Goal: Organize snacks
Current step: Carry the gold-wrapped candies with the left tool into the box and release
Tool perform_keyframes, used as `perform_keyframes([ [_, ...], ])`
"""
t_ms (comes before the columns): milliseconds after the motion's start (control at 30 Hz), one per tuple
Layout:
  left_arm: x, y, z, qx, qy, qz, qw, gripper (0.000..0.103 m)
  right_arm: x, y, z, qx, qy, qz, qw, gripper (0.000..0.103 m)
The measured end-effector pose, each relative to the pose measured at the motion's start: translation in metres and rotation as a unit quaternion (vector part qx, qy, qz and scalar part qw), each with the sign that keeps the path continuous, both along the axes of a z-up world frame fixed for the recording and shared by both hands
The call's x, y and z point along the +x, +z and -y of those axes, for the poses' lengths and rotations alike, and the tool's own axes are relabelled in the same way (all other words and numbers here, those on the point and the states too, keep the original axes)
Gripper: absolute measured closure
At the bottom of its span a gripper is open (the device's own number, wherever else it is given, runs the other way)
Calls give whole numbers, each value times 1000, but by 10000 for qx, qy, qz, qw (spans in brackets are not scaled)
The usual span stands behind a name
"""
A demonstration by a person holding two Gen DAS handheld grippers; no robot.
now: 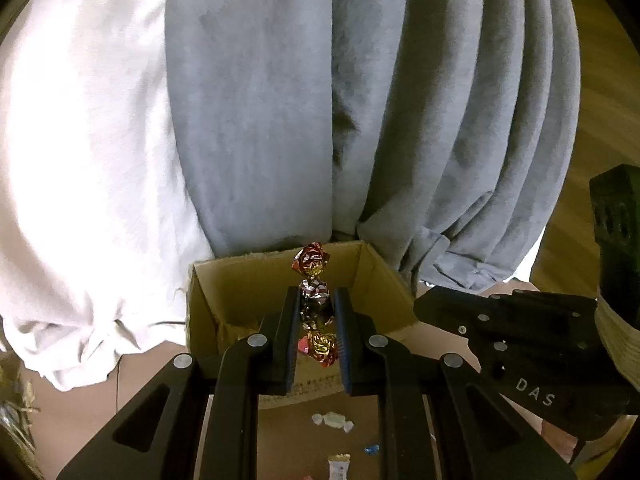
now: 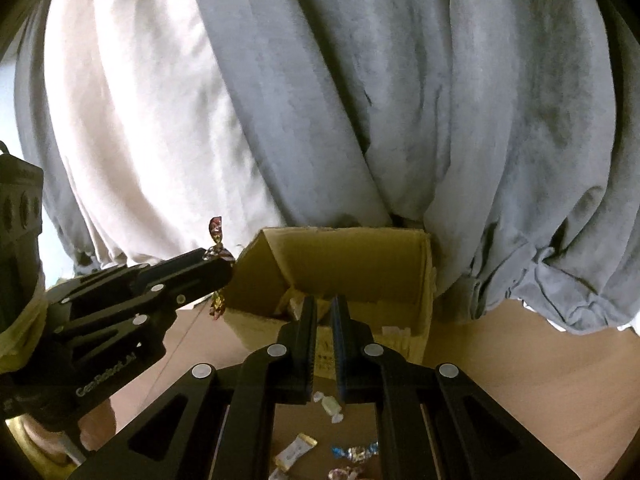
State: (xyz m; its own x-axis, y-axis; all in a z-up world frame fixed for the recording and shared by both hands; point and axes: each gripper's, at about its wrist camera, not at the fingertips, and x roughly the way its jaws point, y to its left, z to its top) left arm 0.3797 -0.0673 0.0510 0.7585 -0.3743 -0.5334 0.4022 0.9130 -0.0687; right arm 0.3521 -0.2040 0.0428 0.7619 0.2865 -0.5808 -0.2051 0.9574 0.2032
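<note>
The left gripper [image 1: 317, 312] is clamped on a foil-wrapped candy [image 1: 316, 304]. The candy's long axis runs up the frame between the pads, with one twisted red-and-gold end sticking out past the fingertips and the other showing below the grip. In the right wrist view the same gripper [image 2: 224, 266] enters from the left edge, its tip just left of the near left corner of the cardboard box [image 2: 424, 280], with the candy [image 2: 216, 240] standing upright through it.

The right gripper [image 2: 324, 320] is closed to a narrow slit, and nothing shows between its pads. It points into the open box from the lower centre of the frame.

The relation that matters: the box mouth [image 1: 200, 292] lies directly ahead of and below the held candy, so the left hand is the one placed to drop it in, probably with a short move toward frame centre.

More loose candies [image 2: 332, 406] lie on the brown tabletop [image 2: 500, 360] in the lower centre, nearer the right gripper.
</note>
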Motion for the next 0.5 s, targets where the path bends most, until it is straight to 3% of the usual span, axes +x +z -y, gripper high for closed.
perform_keyframes([
  [267, 40, -10, 9, 127, 68, -256, 9996, 84, 29, 0, 1, -27, -96, -136, 9999, 94],
  [333, 47, -12, 11, 180, 133, -316, 9993, 64, 34, -2, 1, -16, -114, -185, 9998, 94],
  [367, 47, -13, 11, 164, 140, -302, 9993, 59, 37, -4, 2, -9, -125, -228, 9997, 94],
  [500, 39, -16, 11, 273, 157, -204, 9993, 56, 41, -8, 7, 87, -155, -321, 9993, 94],
])
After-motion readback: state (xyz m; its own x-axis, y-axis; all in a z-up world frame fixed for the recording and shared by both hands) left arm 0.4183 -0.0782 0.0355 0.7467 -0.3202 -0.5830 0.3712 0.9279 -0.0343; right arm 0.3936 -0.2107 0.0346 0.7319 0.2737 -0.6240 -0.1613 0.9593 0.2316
